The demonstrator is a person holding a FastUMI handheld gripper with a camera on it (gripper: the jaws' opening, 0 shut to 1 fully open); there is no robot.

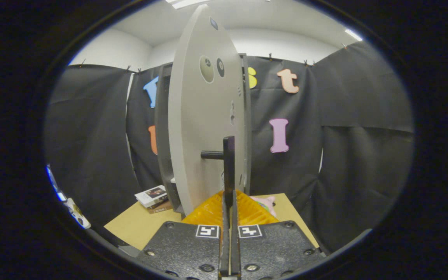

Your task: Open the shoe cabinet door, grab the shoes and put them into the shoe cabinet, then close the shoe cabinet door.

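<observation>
The shoe cabinet's grey door (204,116) is swung out toward me and stands almost edge-on. Its dark handle (228,155), an upright bar on a short post, sits between my fingers. My gripper (230,200) is shut on the lower end of that bar. Behind the door the cabinet's dark frame (162,128) rises on the left, and the door hides the inside. A pink shoe (266,203) lies on the table just right of my fingers, partly hidden by them.
A small stack of books (152,196) lies on the tan table (138,225) left of the cabinet's foot. The booth's black cloth wall closes off the back and both sides.
</observation>
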